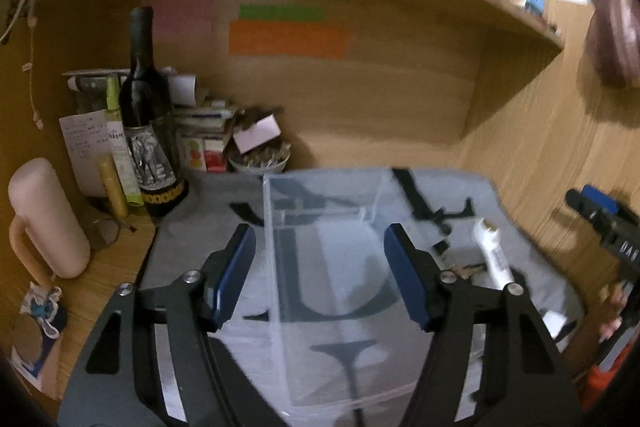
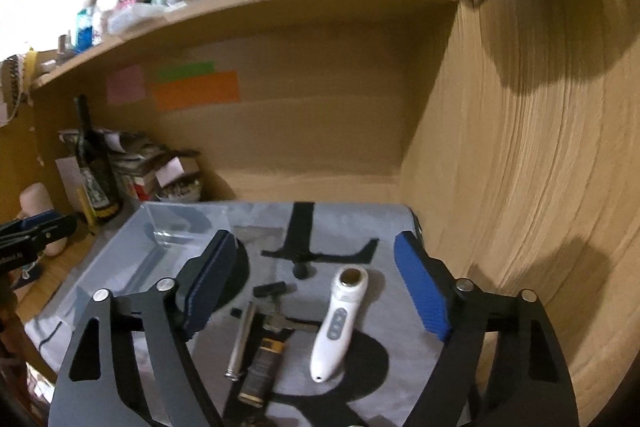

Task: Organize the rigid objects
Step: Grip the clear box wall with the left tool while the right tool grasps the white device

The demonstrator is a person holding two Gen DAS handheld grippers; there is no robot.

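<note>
left tool [image 1: 320, 279] open | above clear bin [image 1: 332, 267] | white device [image 1: 494, 251] right

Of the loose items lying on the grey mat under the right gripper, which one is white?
The white handheld device, with grey buttons and a round brownish head. The metal tube and the dark gold-banded tube lie to its left.

Your left wrist view looks down close over the clear plastic rectangular bin [image 1: 324, 267]; your right wrist view faces the same wooden alcove from the right. You share bin [image 2: 160, 239] and dark glass wine bottle [image 1: 146, 123] [image 2: 94, 167].
</note>
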